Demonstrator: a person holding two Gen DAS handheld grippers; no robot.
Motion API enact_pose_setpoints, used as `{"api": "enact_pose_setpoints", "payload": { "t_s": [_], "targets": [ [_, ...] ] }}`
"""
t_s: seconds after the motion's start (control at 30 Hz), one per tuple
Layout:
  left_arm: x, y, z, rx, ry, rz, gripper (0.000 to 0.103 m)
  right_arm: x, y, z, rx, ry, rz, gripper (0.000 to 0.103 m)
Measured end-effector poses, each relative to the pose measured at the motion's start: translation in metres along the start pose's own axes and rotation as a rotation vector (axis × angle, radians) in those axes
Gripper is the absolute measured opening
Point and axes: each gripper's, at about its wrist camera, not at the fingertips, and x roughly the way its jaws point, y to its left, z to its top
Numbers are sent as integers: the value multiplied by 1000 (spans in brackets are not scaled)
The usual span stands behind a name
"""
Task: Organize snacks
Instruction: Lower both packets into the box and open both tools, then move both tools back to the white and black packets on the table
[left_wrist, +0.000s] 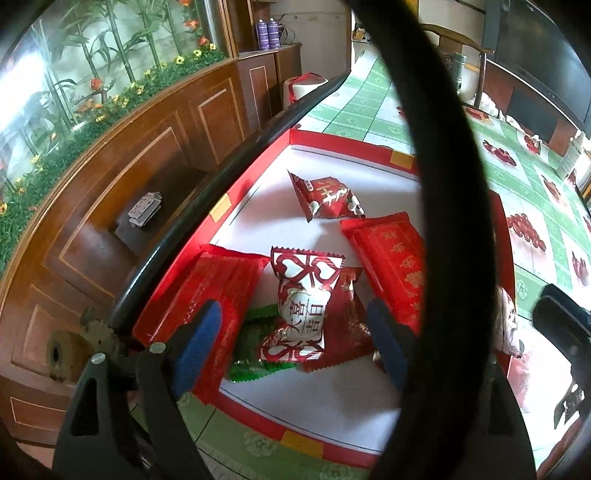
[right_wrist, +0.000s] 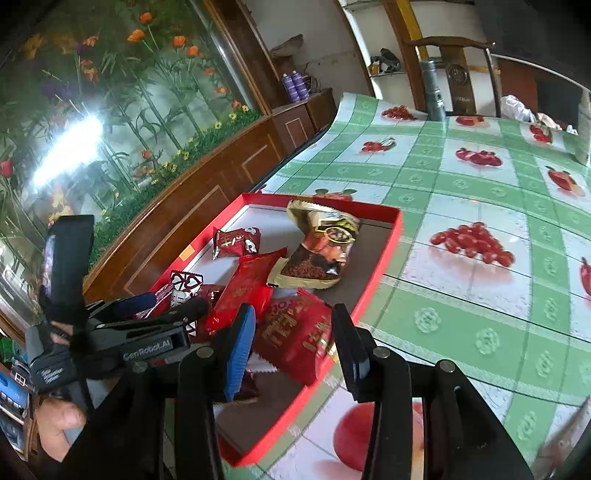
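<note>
The snacks are going into a red box (left_wrist: 332, 142) that sits on the desk (right_wrist: 461, 206) with the green checked cloth. The left tongs (left_wrist: 295, 325) hang over the near end of the box with their blue tips wide apart. A red and white candy (left_wrist: 303, 295) lies between the tips, on top of other red packs, and nothing is pinching it. So it looks like this candy has just been dropped into its place. The right tongs (right_wrist: 291, 339) are low over the near corner of the box, partly apart, with a big red pack (right_wrist: 295, 343) lying under the gap. I think they are not squeezing it. A brown and gold bag (right_wrist: 321, 247) lies further back in the box. Next, the left tongs should lift away and go for another snack, if any are left outside the box.
</note>
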Motion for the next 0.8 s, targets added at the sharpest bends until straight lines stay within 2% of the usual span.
{"api": "enact_pose_setpoints", "payload": {
  "t_s": [0.23,0.4,0.47,0.8],
  "targets": [
    [-16,-8,-4,8,-23,-10,82,-43,-12,-10,12,-65,-36,51],
    [-32,-18,-7,20,-52,-18,84,-72,-33,-24,43,-98,-88,52],
    [-38,-23,-8,28,-64,-19,85,-83,-45,-32,61,-106,-117,56],
    [-67,-58,-16,88,-111,-51,86,-131,-101,-77,191,-127,-223,57]
  ]
}}
